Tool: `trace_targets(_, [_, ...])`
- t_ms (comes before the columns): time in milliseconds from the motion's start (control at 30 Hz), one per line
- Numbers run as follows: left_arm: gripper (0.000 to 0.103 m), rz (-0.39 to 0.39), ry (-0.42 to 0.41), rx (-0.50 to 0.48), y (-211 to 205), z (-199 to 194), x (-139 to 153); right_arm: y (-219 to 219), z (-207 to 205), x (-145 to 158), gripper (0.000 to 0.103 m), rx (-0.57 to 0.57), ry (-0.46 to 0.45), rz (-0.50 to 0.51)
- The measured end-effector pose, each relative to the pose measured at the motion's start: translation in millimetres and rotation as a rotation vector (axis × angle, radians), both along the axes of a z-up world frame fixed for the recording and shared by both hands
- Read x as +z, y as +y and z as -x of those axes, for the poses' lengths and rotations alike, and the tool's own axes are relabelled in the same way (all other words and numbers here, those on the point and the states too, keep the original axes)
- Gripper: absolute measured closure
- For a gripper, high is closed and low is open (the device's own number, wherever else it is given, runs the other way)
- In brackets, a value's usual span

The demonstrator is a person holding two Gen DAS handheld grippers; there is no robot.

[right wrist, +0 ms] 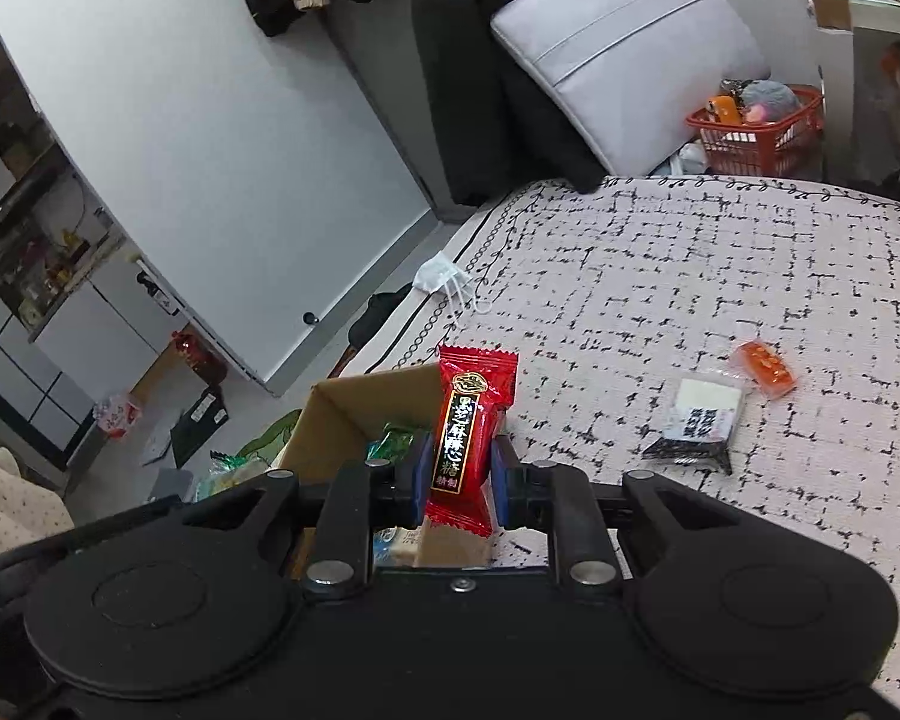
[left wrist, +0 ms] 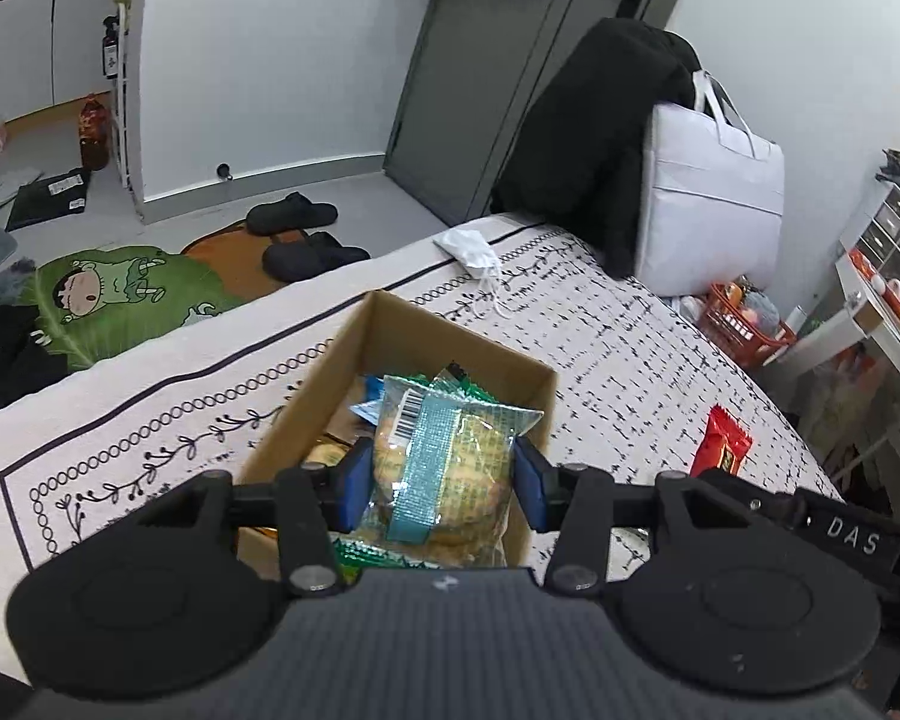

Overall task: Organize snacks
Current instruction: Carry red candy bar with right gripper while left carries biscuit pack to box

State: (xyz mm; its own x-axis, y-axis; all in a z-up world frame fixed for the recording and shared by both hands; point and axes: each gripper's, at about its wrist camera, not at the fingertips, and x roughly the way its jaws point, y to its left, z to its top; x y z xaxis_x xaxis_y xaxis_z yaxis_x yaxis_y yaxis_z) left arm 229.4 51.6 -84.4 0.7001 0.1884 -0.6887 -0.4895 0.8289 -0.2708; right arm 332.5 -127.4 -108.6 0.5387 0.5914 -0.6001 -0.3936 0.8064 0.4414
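While several snacks already in the cardboard box (left wrist: 306, 414): left tongs (left wrist: 444, 483) clamped on biscuit pack (left wrist: 444, 468) above it, right tongs (right wrist: 456, 477) gripping red candy (right wrist: 468, 438); white packet (right wrist: 705, 411) and orange sweet (right wrist: 765, 369) left on bed (right wrist: 690, 276).

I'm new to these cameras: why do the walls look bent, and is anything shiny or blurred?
Left wrist view: the fisheye lens bows the grey door and dark corners show; glare glints off the clear biscuit packet with a teal strip. Right wrist view: the same bending; the red foil candy wrapper is sharp and glossy.
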Motion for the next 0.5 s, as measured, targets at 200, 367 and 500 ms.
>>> trace_targets(200, [0.055,0.028,0.000,0.025,22.1,4.6,-5.6,17.9,5.7,-4.9,0.082,0.025,-0.004,0.023])
trace_targets(367, [0.055,0.051,0.007,0.031,36.6,3.3,-12.9,31.2,8.7,-8.9,0.082,0.042,0.001,0.038])
trace_targets(500, [0.055,0.071,0.013,0.030,44.1,0.6,-19.8,42.7,9.8,-12.9,0.082,0.064,0.013,0.051])
